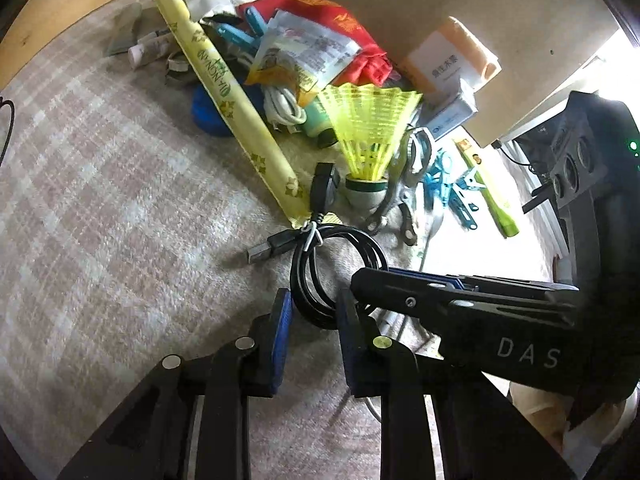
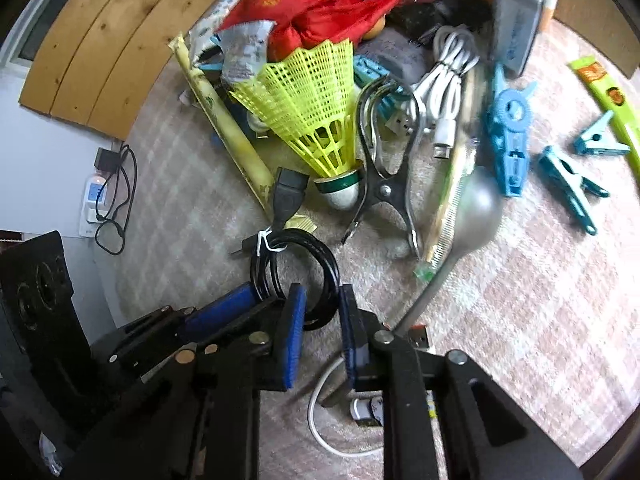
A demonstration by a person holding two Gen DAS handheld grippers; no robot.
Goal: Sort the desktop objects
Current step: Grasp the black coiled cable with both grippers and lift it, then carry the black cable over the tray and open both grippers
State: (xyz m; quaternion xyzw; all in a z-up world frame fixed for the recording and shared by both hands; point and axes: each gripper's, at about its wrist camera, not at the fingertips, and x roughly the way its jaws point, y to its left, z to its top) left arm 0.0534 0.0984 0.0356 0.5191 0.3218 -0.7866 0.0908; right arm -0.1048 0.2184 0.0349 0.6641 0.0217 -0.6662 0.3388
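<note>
The coiled black USB cable (image 1: 336,276), white-tied, lies at lower centre on the checked cloth (image 1: 100,220). Left gripper (image 1: 314,336) and right gripper (image 2: 322,320) each straddle its near loop, jaws partly spread, grip uncertain.

A pink-and-grey checked cloth (image 1: 100,200) covers the surface, with wooden boards (image 2: 108,40) behind.

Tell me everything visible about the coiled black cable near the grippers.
The black cable is a glossy, rubbery USB lead wound into a small coil and bound by a white twist tie. One metal-tipped plug pokes out to the side; a chunkier socket end points toward the shuttlecock. It lies flat on the plaid cloth, its near loops between both grippers' fingers.
</note>
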